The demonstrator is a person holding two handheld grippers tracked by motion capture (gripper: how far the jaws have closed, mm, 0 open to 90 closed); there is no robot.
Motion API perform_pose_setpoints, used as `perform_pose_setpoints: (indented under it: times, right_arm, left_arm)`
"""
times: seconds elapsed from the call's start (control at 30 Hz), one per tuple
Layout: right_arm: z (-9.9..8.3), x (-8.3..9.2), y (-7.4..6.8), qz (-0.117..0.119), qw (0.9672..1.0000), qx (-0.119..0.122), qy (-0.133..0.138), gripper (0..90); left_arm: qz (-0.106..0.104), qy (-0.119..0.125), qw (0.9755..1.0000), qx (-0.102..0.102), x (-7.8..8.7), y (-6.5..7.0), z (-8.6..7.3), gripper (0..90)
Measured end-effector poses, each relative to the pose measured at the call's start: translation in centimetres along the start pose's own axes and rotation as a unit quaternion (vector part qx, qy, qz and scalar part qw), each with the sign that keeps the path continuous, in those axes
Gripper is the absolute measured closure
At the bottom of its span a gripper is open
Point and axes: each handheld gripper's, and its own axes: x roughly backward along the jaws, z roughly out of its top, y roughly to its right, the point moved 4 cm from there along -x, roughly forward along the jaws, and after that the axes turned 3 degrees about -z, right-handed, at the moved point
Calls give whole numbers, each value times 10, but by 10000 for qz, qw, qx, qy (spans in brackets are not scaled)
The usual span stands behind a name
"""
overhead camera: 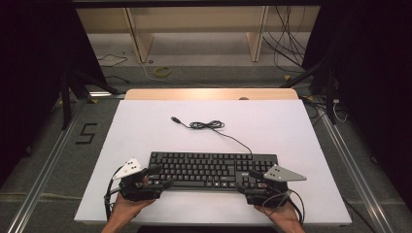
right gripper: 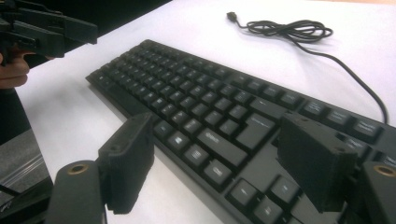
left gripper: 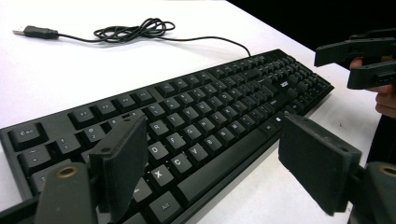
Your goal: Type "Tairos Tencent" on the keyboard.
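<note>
A white table [overhead camera: 145,126] carries a black keyboard [overhead camera: 209,170] toward its 6 o'clock edge, its cable [overhead camera: 209,125] coiled at 12. The left gripper [left gripper: 210,163] straddles the keyboard's near-left corner, jaws apart; the right gripper [right gripper: 215,165] does likewise at the other end. If one side closes or lifts first, the keyboard could likely twist or slip, and the loose cable may drag.

Left gripper [overhead camera: 156,175], right gripper [overhead camera: 253,178]: agape
</note>
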Motion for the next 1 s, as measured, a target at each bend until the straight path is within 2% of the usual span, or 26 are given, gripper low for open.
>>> perform_pose_setpoints:
  times: [0.2,0.23,0.27,0.3,0.33,0.57,0.77,1.0]
  right_arm:
    - [0,0,0,0,10000,0,0,282]
    - [0,0,0,0,10000,0,0,282]
    - [0,0,0,0,10000,0,0,282]
    - [29,-50,-19,353,9990,162,-211,282]
    - [29,-50,-19,353,9990,162,-211,379]
    - [29,-50,-19,353,9990,162,-211,379]
    - [35,-64,-26,407,9986,197,-292,460]
    - [41,-80,-31,419,9980,201,-419,576]
  left_arm:
    - [0,0,10000,0,0,0,0,236]
    - [521,-186,9980,311,6,-18,-4,236]
    - [521,-186,9980,311,6,-18,-4,341]
    - [521,-186,9980,311,6,-18,-4,341]
    - [521,-186,9980,311,6,-18,-4,341]
    - [556,-204,9977,321,6,-19,-4,352]
    - [684,-305,9965,369,8,-23,-6,415]
    - [841,-455,9943,472,10,-27,-10,530]
